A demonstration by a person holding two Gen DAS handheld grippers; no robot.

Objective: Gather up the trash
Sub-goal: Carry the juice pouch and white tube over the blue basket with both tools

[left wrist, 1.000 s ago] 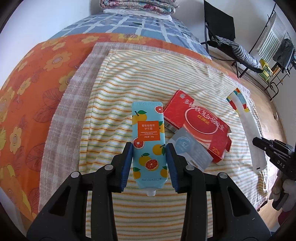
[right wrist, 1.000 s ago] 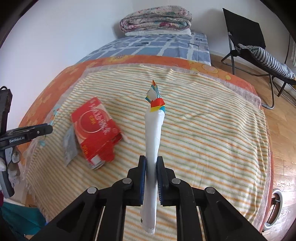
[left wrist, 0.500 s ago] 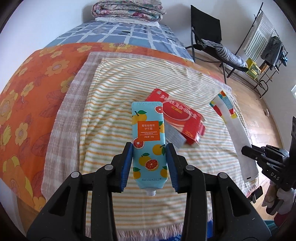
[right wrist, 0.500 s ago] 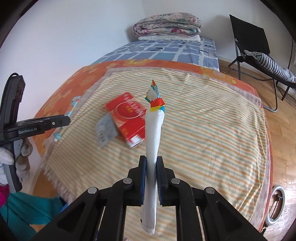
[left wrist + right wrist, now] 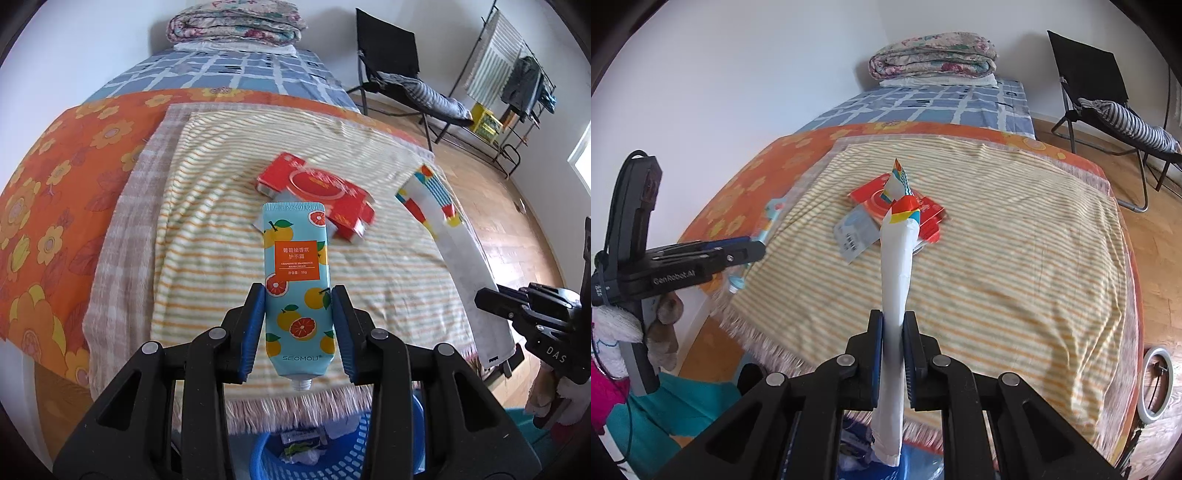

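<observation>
My left gripper (image 5: 298, 325) is shut on a light-blue hand cream tube (image 5: 295, 273) printed with oranges, its cap end pointing back toward me. My right gripper (image 5: 893, 347) is shut on a long white wrapper (image 5: 895, 295) with a colourful striped tip, held edge-on. That wrapper also shows in the left wrist view (image 5: 454, 258). Both are held above the near edge of the bed. A blue basket (image 5: 266, 452) holding crumpled trash sits on the floor below my left gripper; its blue rim also shows in the right wrist view (image 5: 919, 459).
A red box (image 5: 317, 192) and a grey sachet (image 5: 855, 230) lie on the striped blanket (image 5: 1015, 258). A folded quilt (image 5: 236, 26) is at the bed's far end. A black chair (image 5: 399, 85) and clothes rack (image 5: 513, 85) stand on the wooden floor.
Both grippers have drawn back and up from the bed with their items held. The bed's fringed edge and the blue basket have come into view below.
</observation>
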